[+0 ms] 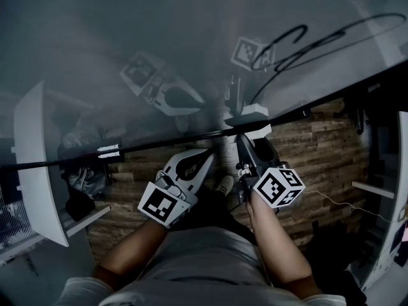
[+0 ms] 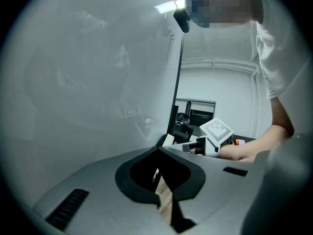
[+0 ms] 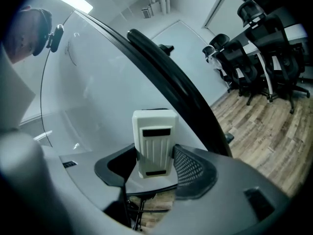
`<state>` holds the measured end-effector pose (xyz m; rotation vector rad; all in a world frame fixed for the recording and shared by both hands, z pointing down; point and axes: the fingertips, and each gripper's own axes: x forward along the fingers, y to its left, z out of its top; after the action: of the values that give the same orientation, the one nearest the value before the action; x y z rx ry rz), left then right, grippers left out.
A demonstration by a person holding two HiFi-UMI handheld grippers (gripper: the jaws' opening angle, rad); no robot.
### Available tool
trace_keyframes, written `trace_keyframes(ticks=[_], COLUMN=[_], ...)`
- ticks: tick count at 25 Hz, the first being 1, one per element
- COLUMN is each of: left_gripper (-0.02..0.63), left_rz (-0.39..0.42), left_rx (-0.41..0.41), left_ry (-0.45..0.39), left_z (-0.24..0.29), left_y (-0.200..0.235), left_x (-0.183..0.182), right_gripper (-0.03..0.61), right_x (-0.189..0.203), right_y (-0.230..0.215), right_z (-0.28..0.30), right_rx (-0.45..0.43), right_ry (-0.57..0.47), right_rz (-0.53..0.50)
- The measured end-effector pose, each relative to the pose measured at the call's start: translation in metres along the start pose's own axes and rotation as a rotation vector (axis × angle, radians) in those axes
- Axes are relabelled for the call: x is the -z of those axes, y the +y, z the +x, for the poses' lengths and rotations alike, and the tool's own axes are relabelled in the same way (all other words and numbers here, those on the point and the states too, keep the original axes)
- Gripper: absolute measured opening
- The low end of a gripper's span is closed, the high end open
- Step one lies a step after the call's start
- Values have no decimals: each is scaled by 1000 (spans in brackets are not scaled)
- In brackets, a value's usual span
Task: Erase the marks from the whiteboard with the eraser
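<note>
The whiteboard (image 1: 127,37) fills the upper part of the head view and mirrors both grippers. A looping black marker scribble (image 1: 299,46) runs across its upper right. My right gripper (image 1: 250,127) is shut on the white eraser (image 1: 255,113), held against the board's lower edge, below and left of the scribble. In the right gripper view the eraser (image 3: 154,143) stands upright between the jaws. My left gripper (image 1: 205,160) is just left of it, below the board's edge, shut with nothing in it; its tips meet (image 2: 159,149). The left gripper view also shows the eraser (image 2: 168,140).
A black rail (image 1: 159,144) runs along the board's bottom, with a marker pen (image 1: 108,150) resting on it. A white desk panel (image 1: 32,164) stands at the left, another desk (image 1: 398,190) at the right. Wooden floor (image 1: 319,145) lies below. Office chairs (image 3: 254,58) stand farther off.
</note>
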<state>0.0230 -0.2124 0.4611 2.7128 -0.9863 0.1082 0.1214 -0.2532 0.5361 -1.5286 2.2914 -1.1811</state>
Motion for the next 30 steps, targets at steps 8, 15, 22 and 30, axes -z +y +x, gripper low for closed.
trace_keyframes(ticks=[8,15,22,30], left_gripper=[6,6,6,6], left_rz=[-12,0,6,-9], left_rx=[12,32,37,3], left_ry=[34,45,29,38], left_z=[4,6,1,-4], left_y=[3,-2,-5,-14], left_x=[5,8,5,6], right_gripper=[239,239,239,239], right_x=[32,46,39,10], right_y=[-50,-69,-42,13], right_z=[14,20,19,4], right_rx=[88,129,90,-27], right_ry=[64,79,91,50], right_rz=[66,98,114,131])
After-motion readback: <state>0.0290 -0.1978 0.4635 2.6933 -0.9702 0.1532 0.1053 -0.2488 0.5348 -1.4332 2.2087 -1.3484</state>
